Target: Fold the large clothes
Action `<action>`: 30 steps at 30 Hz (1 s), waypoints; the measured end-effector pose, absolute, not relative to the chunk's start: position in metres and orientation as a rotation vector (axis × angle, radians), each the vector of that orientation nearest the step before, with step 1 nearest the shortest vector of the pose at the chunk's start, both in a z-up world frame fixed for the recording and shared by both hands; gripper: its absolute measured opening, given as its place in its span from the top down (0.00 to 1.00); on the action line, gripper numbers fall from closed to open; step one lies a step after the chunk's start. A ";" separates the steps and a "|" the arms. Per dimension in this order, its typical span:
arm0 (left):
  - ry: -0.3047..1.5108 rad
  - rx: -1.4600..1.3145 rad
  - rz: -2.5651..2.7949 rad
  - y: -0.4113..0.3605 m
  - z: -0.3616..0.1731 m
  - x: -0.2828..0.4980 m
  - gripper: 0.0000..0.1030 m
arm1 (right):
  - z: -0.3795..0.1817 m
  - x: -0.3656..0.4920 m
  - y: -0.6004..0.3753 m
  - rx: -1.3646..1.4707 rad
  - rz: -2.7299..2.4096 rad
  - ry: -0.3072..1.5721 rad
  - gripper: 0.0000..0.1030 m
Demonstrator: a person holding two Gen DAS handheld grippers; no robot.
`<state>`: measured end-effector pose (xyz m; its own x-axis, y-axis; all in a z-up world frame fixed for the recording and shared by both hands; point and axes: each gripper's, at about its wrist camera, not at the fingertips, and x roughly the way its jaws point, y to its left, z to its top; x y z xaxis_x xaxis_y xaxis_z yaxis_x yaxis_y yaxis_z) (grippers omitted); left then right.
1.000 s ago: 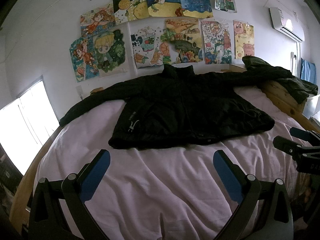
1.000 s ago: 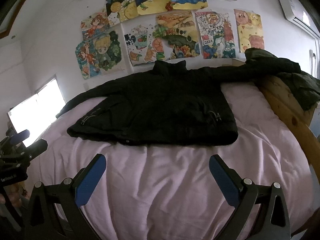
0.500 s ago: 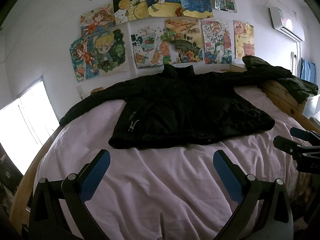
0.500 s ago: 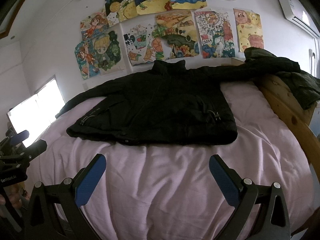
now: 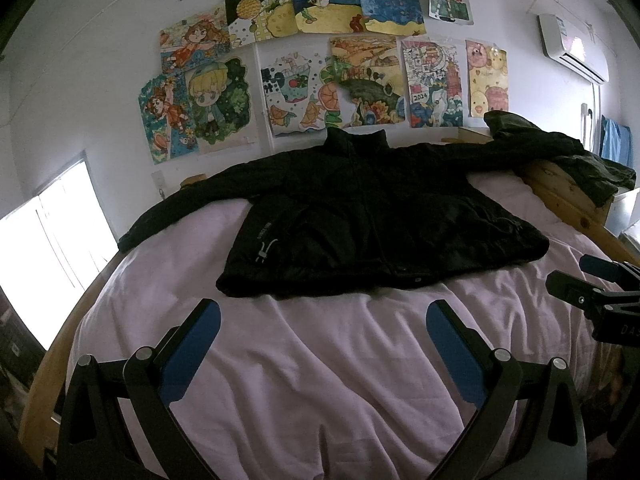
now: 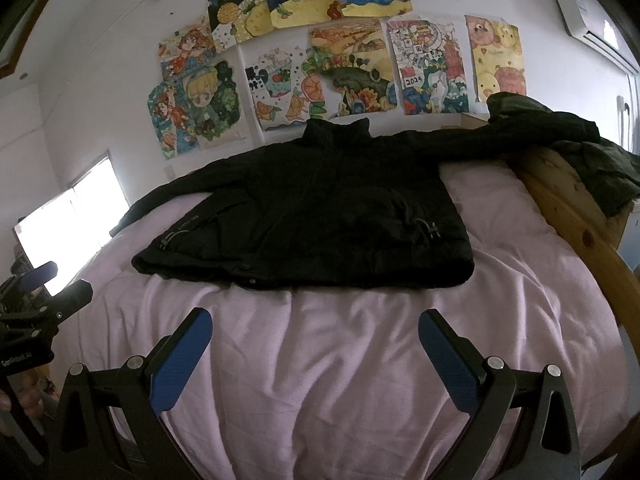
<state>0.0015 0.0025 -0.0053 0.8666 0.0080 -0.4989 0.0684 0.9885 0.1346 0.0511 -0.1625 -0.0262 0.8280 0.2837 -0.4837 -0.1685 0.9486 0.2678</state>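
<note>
A large black jacket (image 5: 372,216) lies spread flat, front up, on a bed with a pink sheet (image 5: 320,360), collar toward the wall and both sleeves stretched out sideways. It also shows in the right wrist view (image 6: 316,216). My left gripper (image 5: 323,320) is open and empty, held above the sheet short of the jacket's hem. My right gripper (image 6: 315,326) is open and empty, also short of the hem. Each gripper shows at the edge of the other's view: the right one (image 5: 592,280) and the left one (image 6: 48,288).
A wooden bed rail (image 6: 576,216) runs along the right side, with a dark green garment (image 6: 600,168) draped over it. Children's drawings (image 5: 320,64) cover the wall behind. A bright window (image 5: 48,240) is at the left, an air conditioner (image 5: 572,48) at the upper right.
The right wrist view has shifted slightly, so the jacket sits a little higher in it. The left gripper and the jacket have not moved.
</note>
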 end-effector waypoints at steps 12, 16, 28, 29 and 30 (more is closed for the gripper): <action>0.523 0.150 -0.032 0.002 -0.005 0.002 0.02 | -0.036 0.055 -0.171 0.221 0.242 0.557 0.00; 0.523 0.151 -0.032 0.002 -0.005 0.002 0.02 | -0.038 0.051 -0.170 0.219 0.242 0.558 0.00; 0.546 0.145 -0.049 0.006 -0.027 0.005 0.02 | -0.032 0.056 -0.160 0.199 0.167 0.593 0.00; 0.554 0.136 -0.049 0.006 -0.028 0.006 0.02 | -0.030 0.056 -0.159 0.188 0.148 0.602 0.00; 0.562 0.124 -0.052 0.008 -0.028 0.008 0.02 | -0.028 0.056 -0.159 0.172 0.128 0.607 0.00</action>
